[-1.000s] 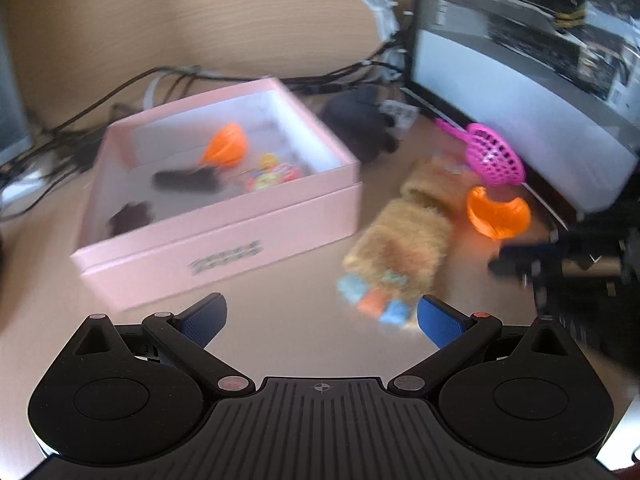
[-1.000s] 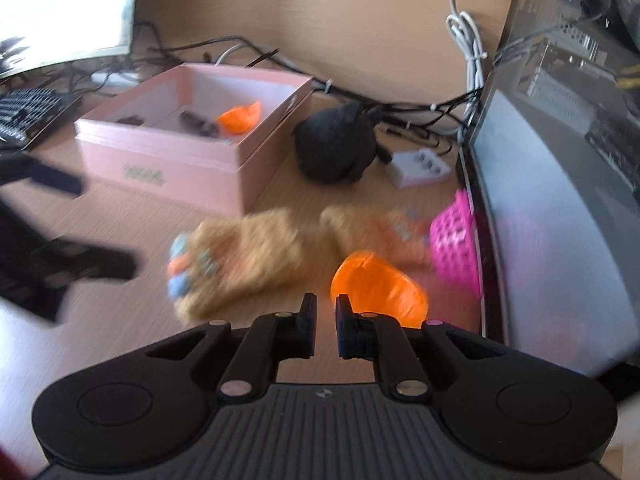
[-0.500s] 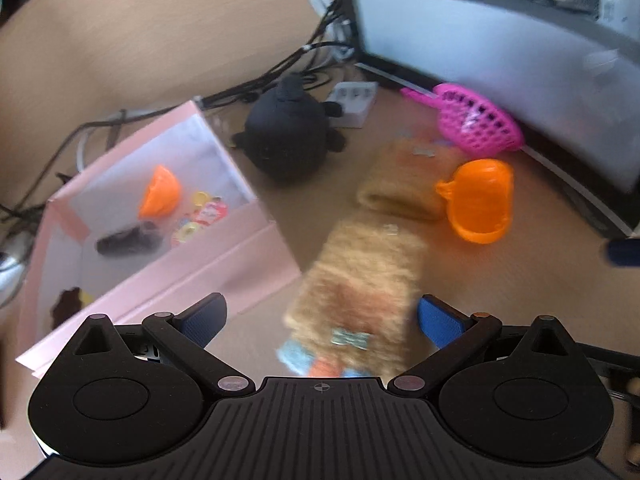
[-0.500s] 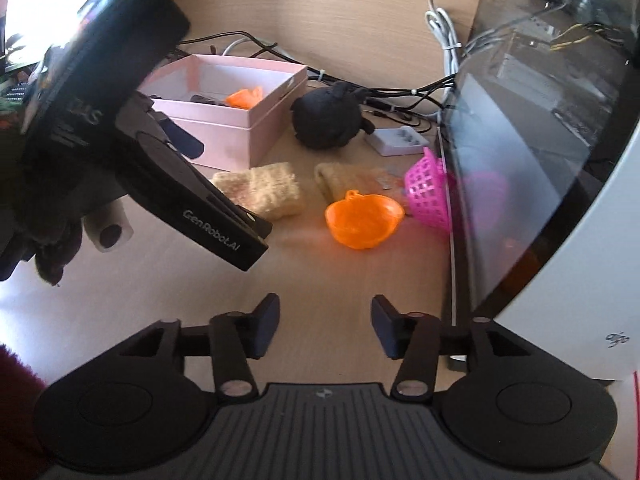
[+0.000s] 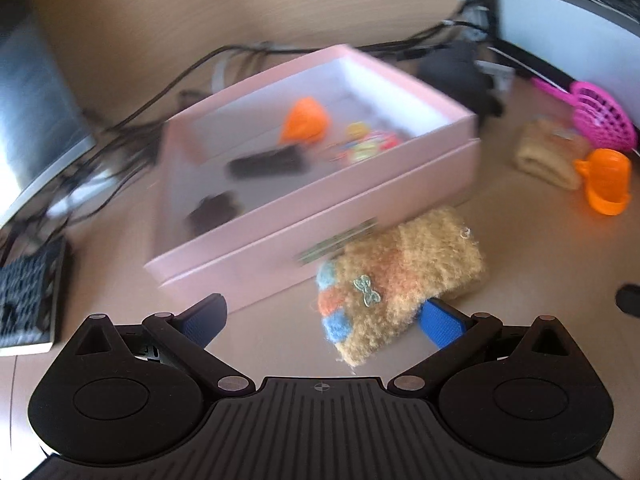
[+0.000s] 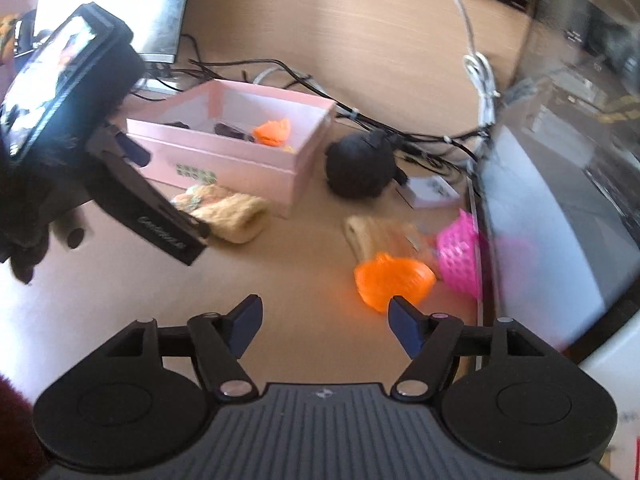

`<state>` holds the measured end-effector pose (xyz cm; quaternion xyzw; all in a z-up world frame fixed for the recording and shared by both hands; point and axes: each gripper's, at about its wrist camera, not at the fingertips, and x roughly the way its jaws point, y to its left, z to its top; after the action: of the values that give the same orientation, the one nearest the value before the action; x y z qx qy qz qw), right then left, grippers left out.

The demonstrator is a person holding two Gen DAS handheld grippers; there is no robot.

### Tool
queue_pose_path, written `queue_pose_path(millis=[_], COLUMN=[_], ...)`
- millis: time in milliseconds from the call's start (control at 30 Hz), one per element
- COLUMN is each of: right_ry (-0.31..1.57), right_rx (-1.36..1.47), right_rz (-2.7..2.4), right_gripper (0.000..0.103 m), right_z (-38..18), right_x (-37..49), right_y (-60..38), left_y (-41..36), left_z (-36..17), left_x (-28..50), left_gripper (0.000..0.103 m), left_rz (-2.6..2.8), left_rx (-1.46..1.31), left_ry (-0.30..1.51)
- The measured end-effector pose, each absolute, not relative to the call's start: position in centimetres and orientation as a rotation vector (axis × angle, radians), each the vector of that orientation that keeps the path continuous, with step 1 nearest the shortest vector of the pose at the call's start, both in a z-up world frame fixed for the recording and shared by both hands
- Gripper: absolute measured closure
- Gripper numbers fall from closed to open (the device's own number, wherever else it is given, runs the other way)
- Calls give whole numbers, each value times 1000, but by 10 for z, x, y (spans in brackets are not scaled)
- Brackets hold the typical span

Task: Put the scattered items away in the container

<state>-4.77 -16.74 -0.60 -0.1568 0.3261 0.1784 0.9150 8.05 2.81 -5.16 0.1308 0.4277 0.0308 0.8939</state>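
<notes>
The pink box (image 5: 360,208) (image 6: 240,160) stands open on the desk and holds an orange piece (image 5: 306,122), dark items and a colourful one. A fuzzy tan sock with a bow (image 5: 396,276) (image 6: 228,210) lies against the box front. My left gripper (image 5: 324,320) is open, its right fingertip (image 5: 440,322) touching the sock's edge. A second tan sock (image 5: 548,156) (image 6: 380,236), an orange cup (image 5: 606,180) (image 6: 394,278) and a pink strainer (image 5: 600,120) (image 6: 460,256) lie to the right. My right gripper (image 6: 324,322) is open and empty before the orange cup.
A black plush ball (image 6: 360,170) and a white adapter (image 6: 432,192) sit behind the loose items. A computer case (image 6: 560,200) stands along the right. Cables (image 5: 160,92) run behind the box. A keyboard (image 5: 28,292) and a monitor (image 6: 120,4) are at the left.
My left gripper swung back toward the box, and the sock now lies against the box front. My right gripper opened wide and came nearer the orange cup.
</notes>
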Motion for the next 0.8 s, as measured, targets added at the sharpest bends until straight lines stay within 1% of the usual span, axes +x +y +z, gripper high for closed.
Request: queue_pose_path(millis=[100, 200, 233, 400, 500, 667, 800], right_ry=[672, 696, 701, 679, 700, 684, 712], right_rx=[-301, -259, -242, -283, -252, -242, -267], right_rz=[406, 450, 467, 502, 507, 495, 587], right_gripper=[34, 52, 55, 56, 56, 56, 56], right_z=[-8, -9, -9, -8, -11, -19, -25], right_x=[-34, -16, -10, 1, 9, 21, 22], right_y=[-155, -142, -137, -114, -110, -90, -67], left_y=[48, 66, 71, 91, 99, 102, 107], left_z=[-44, -32, -29, -25, -27, -23, -19], left_x=[67, 49, 43, 23, 22, 16, 10], left_gripper=[0, 0, 0, 0, 0, 0, 0], left_rz=[98, 83, 78, 130, 166, 178, 198], left_rx=[199, 97, 75, 28, -1, 5, 3], left_ry=[894, 883, 877, 881, 905, 901, 883])
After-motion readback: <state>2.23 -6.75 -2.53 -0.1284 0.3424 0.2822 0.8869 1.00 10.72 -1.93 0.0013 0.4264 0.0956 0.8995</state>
